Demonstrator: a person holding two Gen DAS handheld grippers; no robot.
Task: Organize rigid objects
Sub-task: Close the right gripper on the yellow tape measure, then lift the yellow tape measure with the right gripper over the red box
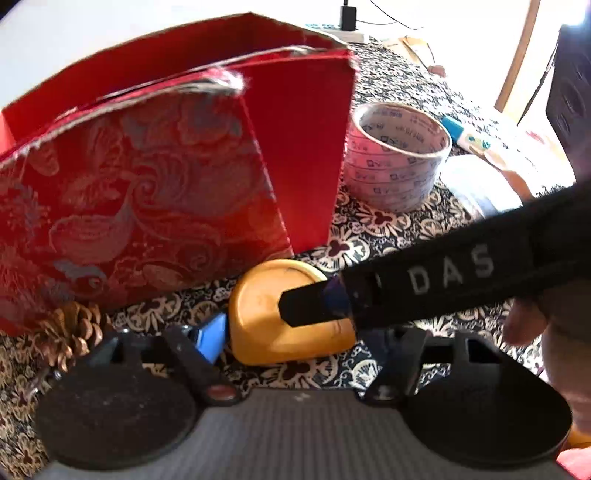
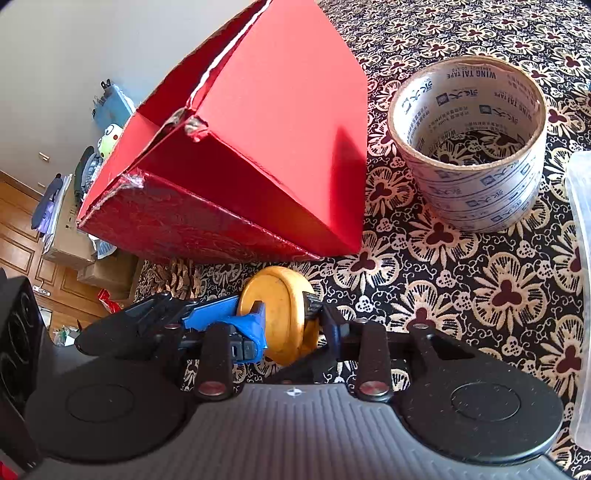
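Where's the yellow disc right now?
The yellow disc is low and centre in both wrist views, on the patterned tablecloth just in front of the red box, between the right tool's fingers.

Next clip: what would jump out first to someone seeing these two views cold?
The big red box, open-topped with frayed corners, fills the middle of the floral tablecloth. Right of it stands a tape roll, upright and apart from the box. In front of the box, the right claw is closed on a yellow round object, with a pine cone at the box's lower left corner.

Floral tablecloth (image 2: 461, 295) — power strip (image 1: 345, 35) behind.
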